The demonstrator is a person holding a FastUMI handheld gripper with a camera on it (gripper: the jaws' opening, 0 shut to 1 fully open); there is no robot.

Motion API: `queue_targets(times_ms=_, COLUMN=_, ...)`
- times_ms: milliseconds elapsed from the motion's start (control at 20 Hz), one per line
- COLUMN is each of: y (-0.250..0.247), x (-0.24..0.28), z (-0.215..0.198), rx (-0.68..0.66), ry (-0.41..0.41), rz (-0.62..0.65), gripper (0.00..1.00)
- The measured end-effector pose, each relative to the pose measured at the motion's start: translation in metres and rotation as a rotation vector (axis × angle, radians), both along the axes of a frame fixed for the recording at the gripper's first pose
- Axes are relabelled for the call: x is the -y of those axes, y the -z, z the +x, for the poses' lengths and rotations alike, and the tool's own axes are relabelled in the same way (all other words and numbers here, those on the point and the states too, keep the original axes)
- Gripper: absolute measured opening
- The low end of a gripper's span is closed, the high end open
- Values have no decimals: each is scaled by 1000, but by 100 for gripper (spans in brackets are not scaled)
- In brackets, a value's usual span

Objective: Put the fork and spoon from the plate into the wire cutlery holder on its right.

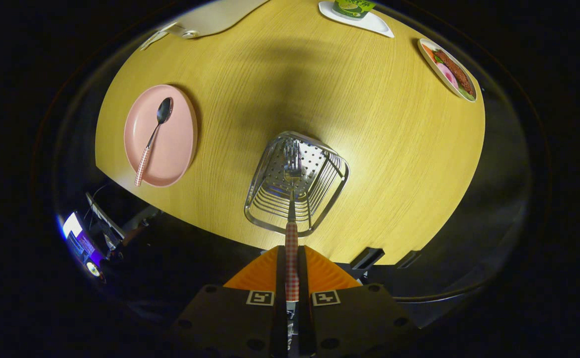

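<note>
My gripper (291, 256) is shut on the red-checked handle of the fork (292, 199). The fork points straight ahead from the fingertips, and its tines reach down inside the wire cutlery holder (329, 186), which stands on the wooden table just beyond the fingers. To the left of the holder lies a pink plate (178, 144). A spoon (153, 136) with the same checked handle rests on the plate, its bowl at the far end and its handle sticking out over the plate's near rim.
The round wooden table (369, 114) ends just ahead of the fingers. At its far side stand a white tray with a green cup (353, 7), a plate of food (450, 69) to the right, and a white object (210, 20) to the left.
</note>
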State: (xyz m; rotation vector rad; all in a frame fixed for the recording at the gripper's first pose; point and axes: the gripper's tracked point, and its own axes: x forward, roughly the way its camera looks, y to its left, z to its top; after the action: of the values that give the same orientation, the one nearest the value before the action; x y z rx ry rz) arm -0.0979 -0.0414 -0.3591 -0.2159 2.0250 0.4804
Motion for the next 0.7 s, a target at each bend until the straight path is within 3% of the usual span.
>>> queue_targets(times_ms=300, y=6, x=-5, z=7, rx=3, ry=32, rz=19, gripper=18)
queue_targets(times_ms=700, y=-18, x=-2, z=28, rx=138, ry=163, rz=116, gripper=21)
